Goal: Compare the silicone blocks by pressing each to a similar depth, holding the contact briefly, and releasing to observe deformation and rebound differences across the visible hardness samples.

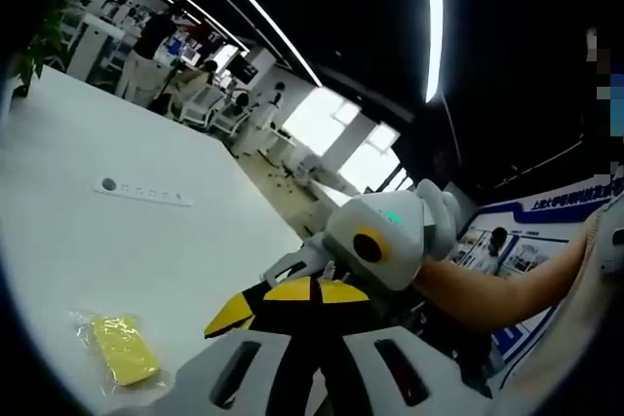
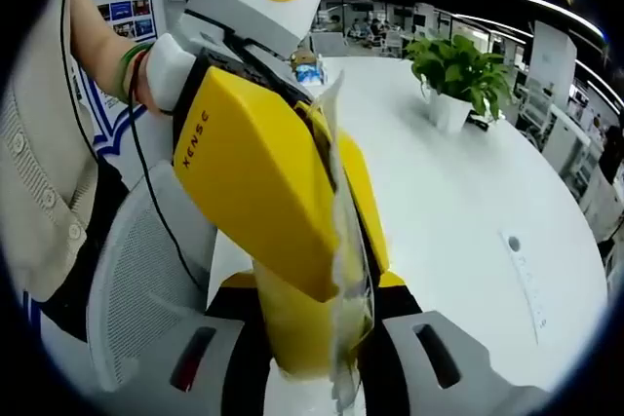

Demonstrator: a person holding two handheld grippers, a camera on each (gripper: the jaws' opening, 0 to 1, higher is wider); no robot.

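In the right gripper view a yellow silicone block [image 2: 292, 333] in a clear plastic bag [image 2: 336, 211] stands upright between my right gripper's [image 2: 310, 362] white jaws, which are shut on its lower part. My left gripper [image 2: 351, 278] comes in from the upper left, its yellow jaws closed on the bag from both sides just above. A second yellow block in a clear bag [image 1: 122, 348] lies flat on the white table [image 1: 117, 260] in the left gripper view, to the lower left of the jaws and untouched.
A potted plant [image 2: 458, 70] stands on the table's far side. A flush socket strip [image 2: 526, 284] is set into the tabletop [image 1: 141, 192]. A grey mesh chair [image 2: 136, 280] and the person's arm [image 2: 97, 46] are at the left. People sit at desks [image 1: 161, 46] beyond the table.
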